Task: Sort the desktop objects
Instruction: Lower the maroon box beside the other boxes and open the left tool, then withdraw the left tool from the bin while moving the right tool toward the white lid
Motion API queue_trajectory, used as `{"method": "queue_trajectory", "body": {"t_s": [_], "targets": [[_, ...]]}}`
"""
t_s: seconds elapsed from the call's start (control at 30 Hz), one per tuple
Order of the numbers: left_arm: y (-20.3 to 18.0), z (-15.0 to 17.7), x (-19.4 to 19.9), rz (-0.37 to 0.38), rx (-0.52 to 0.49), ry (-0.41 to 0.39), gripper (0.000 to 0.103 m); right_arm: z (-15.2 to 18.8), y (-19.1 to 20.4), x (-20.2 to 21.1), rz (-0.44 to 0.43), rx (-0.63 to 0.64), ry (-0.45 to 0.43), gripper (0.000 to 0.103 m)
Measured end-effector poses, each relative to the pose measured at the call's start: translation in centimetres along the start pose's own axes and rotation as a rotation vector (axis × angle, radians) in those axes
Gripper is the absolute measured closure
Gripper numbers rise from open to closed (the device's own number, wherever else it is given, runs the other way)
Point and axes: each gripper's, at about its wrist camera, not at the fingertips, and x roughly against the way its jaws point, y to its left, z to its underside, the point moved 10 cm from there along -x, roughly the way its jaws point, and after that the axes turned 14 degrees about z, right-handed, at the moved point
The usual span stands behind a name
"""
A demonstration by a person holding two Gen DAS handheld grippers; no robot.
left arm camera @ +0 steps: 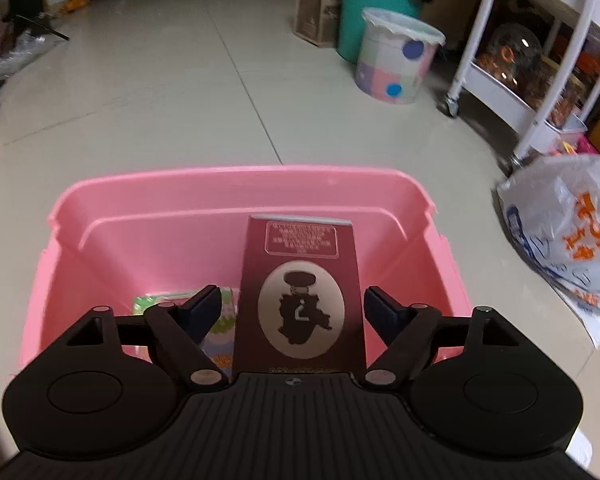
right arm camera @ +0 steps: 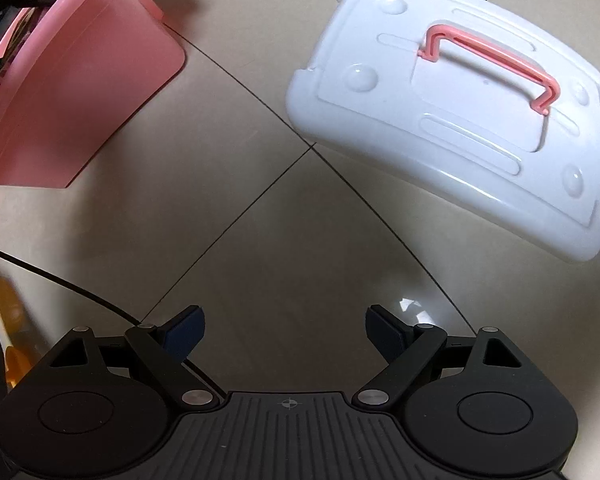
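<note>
The pink storage bin [left arm camera: 256,200] fills the middle of the left wrist view, standing on the tiled floor [left arm camera: 148,92]. From the right wrist view the same bin [right arm camera: 80,92] sits at 10 o'clock, and its white lid [right arm camera: 460,120] with a pink handle [right arm camera: 496,60] lies flat on the floor at 1 o'clock, well apart from the bin.

A maroon box [left arm camera: 300,296] with a pale oval emblem stands upright inside the bin, directly at 12 o'clock from the left gripper [left arm camera: 293,308] and between its fingers. The jaws stand wide apart, with a gap on each side of the box; whether its lower edge rests against the gripper body is hard to tell, since the body hides it. A green and pastel packet [left arm camera: 220,320] lies on the bin's bottom at 10 o'clock of the box, partly behind the left finger.

The right gripper [right arm camera: 285,326] hangs over bare floor, jaws spread wide and holding nothing. A thin black cable [right arm camera: 60,284] crosses at 9 o'clock.
</note>
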Motion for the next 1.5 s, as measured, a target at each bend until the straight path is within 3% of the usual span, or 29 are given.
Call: {"method": "queue_trajectory", "body": {"t_s": [0.37, 0.63, 0.83, 0.97, 1.1, 1.33, 1.5], "targets": [[0.3, -1.1, 3.7, -0.096, -0.021, -0.039, 0.013, 0.0, -0.5, 0.5, -0.004, -0.03, -0.034, 0.018], [1.1, 0.8, 10.4, -0.137, 0.015, -0.041, 0.013, -0.3, -0.2, 3.1, -0.017, 0.045, -0.127, 0.019], [0.1, 5.8, 16.8, -0.035, 0.073, -0.02, 0.01, -0.1, 0.1, 5.8, -0.053, 0.092, -0.196, 0.024], [-0.7, 8.8, 18.9, -0.009, 0.007, -0.017, 0.009, -0.1, 0.1, 9.9, -0.078, 0.167, -0.294, 0.025], [-1.2, 10.8, 19.0, 0.028, 0.021, 0.008, 0.009, -0.4, -0.5, 12.4, -0.053, 0.215, -0.36, 0.025], [-1.1, 12.4, 19.3, 0.013, 0.021, 0.014, 0.009, -2.0, -2.3, 13.3, 0.004, 0.37, -0.366, 0.025], [0.0, 12.3, 19.4, -0.045, 0.02, -0.024, 0.008, -4.0, -3.7, 13.0, 0.057, 0.584, -0.365, 0.026]]}}
